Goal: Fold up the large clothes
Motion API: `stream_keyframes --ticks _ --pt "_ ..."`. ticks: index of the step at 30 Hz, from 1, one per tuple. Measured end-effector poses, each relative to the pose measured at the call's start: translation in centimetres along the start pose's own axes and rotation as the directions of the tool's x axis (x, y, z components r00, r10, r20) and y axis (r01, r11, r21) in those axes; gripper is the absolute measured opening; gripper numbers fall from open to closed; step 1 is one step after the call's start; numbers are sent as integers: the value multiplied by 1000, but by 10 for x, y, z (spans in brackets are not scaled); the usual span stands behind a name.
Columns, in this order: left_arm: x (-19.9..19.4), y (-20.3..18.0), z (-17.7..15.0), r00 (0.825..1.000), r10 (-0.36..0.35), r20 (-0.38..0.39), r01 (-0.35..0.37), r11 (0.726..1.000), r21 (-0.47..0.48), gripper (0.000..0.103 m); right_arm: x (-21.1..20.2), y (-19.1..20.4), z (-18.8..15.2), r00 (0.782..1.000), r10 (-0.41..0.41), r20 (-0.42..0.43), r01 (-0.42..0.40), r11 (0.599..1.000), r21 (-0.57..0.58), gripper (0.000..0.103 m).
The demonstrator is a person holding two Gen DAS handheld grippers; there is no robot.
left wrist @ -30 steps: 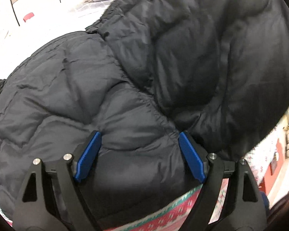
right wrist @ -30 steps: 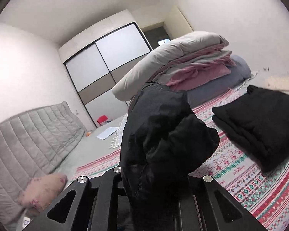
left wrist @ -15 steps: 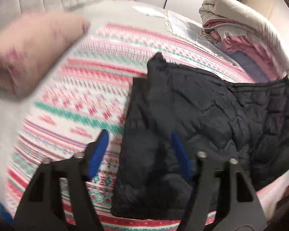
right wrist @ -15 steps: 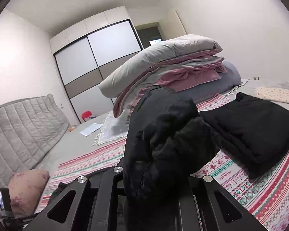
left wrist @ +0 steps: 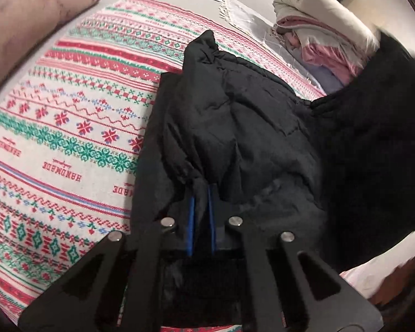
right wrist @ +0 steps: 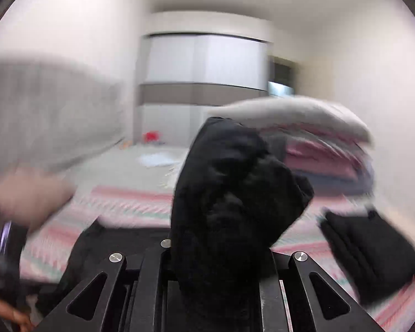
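A large black puffer jacket lies on the patterned red, green and white bedspread. My left gripper is shut on a fold of the jacket's near edge, its blue pads almost together. My right gripper is shut on another bunched part of the black jacket, which stands up in front of the camera and hides the fingertips. The right wrist view is motion-blurred.
A pink pillow lies at the far left. A stack of folded quilts sits at the bed's far side. A folded black garment lies on the bedspread at the right. A wardrobe stands behind.
My left gripper closed from wide open onto the jacket's edge. My right gripper swung to the left with its bunch of jacket, blurring its view.
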State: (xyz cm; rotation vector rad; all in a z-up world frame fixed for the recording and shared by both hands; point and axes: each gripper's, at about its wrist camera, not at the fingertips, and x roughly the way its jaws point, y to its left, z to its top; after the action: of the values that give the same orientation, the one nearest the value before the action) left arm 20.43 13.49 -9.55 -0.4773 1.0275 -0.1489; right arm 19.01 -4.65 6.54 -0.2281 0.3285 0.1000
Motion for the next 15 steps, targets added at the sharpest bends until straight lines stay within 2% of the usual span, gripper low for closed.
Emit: stream_keyframes --ticks 1,3,4,6,9,11,14,15 --pt "0 4 1 1000 -19 -4 19 1000 -16 10 7 27 -4 999 47 -22 -49 995 -82 16" --pt "-1 20 4 996 -86 -16 84 993 -85 10 24 79 -26 982 152 -110 -175 952 -252 17" --pt "-4 28 3 994 -112 -20 109 987 -114 10 35 99 -42 964 193 -181 -241 924 -297 18" --pt "-6 46 3 983 -181 -24 173 965 -196 10 47 115 -63 945 217 -246 -291 902 -319 24" --pt "-6 57 4 975 -221 -32 207 948 -242 12 53 114 -66 926 259 -276 -334 902 -274 32" --pt "-6 56 5 975 -220 -41 203 948 -246 13 54 102 -59 899 331 -288 -394 897 -200 36" --pt "-11 50 10 977 -209 -37 195 953 -234 18 57 84 -58 846 433 -310 -485 868 -112 53" --pt "-16 50 11 978 -206 -25 194 953 -233 23 56 80 -58 829 460 -317 -511 854 -98 59"
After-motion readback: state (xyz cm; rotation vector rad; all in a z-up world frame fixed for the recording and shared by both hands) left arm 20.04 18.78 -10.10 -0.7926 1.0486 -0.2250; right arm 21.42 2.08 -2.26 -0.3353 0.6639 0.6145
